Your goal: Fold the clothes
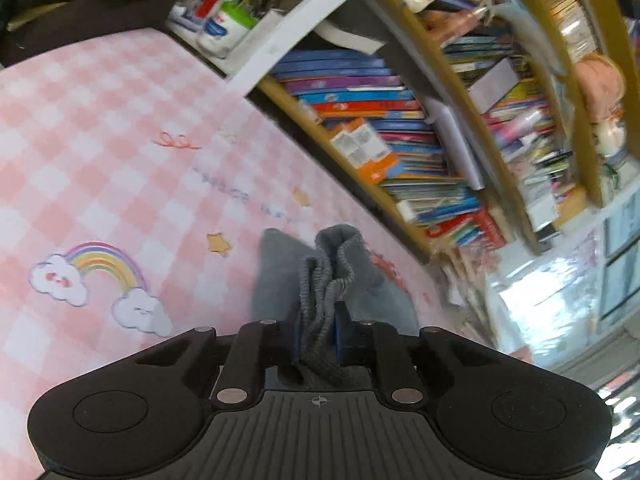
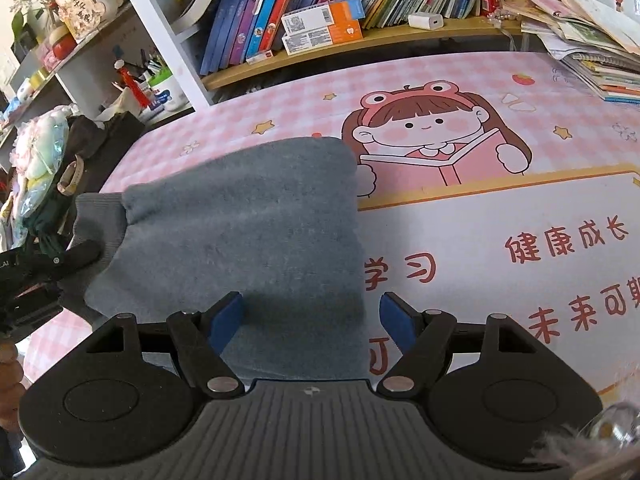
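Observation:
A grey knitted garment (image 2: 248, 232) lies folded on the pink checked table mat (image 2: 460, 220). My left gripper (image 1: 318, 332) is shut on the garment's ribbed cuff (image 1: 324, 292), bunched between the blue pads, with the cloth (image 1: 276, 276) trailing down onto the mat. In the right wrist view the left gripper (image 2: 76, 258) shows at the left edge, holding that ribbed end (image 2: 98, 220). My right gripper (image 2: 312, 320) is open just above the near edge of the garment, its blue pads (image 2: 226, 320) spread wide with nothing between them.
A wooden bookshelf (image 2: 360, 40) full of books runs along the table's far edge. A stack of booklets (image 2: 592, 52) sits at the back right. Pen holders and bottles (image 2: 156, 84) stand at the back left. A person's hand (image 2: 8, 372) shows at the left edge.

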`<state>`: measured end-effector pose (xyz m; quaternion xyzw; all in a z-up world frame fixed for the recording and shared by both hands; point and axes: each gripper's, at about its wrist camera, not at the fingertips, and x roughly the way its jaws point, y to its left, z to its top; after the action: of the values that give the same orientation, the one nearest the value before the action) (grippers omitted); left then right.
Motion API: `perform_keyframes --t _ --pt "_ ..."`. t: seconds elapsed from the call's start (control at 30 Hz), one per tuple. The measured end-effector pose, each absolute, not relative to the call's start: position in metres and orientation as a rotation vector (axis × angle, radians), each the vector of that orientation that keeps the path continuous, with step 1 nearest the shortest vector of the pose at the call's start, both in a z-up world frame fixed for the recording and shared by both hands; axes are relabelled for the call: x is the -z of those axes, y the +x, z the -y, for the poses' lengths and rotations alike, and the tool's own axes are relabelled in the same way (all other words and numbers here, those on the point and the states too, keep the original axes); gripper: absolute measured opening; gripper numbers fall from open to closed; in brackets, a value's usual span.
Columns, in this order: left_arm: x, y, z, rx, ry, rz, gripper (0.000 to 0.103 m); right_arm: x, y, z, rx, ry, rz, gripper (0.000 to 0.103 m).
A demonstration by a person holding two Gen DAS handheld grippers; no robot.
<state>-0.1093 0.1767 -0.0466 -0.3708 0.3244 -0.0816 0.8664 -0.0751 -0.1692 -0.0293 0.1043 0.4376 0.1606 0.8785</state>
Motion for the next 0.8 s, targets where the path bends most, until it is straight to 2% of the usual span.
perform_keyframes --t 0.07,0.17,0.27,0.33,0.43,0.67,0.8 --pt "0.065 -0.103 -0.177 0.144 -0.784 -0.755 0.017 0.03 -0.074 0.168 -0.337 0.214 -0.917 0.073" --pt "0.067 -0.101 -0.179 0.151 -0.802 -0.754 0.021 0.032 -0.073 0.166 -0.339 0.209 -0.924 0.073" --pt "0.055 -0.104 -0.179 0.133 -0.768 -0.722 0.034 0.032 -0.073 0.167 -0.335 0.226 -0.923 0.073" --pt "0.045 -0.109 -0.179 0.123 -0.742 -0.687 0.069 0.032 -0.073 0.169 -0.334 0.242 -0.92 0.073" --pt "0.037 -0.114 -0.176 0.175 -0.714 -0.637 0.085 0.034 -0.07 0.174 -0.332 0.289 -0.925 0.073" --pt "0.057 -0.09 -0.162 0.234 -0.747 -0.784 0.087 0.047 -0.059 0.185 -0.328 0.411 -0.975 0.075" --pt "0.071 -0.077 -0.156 0.257 -0.771 -0.866 0.085 0.058 -0.049 0.189 -0.34 0.492 -1.018 0.075"
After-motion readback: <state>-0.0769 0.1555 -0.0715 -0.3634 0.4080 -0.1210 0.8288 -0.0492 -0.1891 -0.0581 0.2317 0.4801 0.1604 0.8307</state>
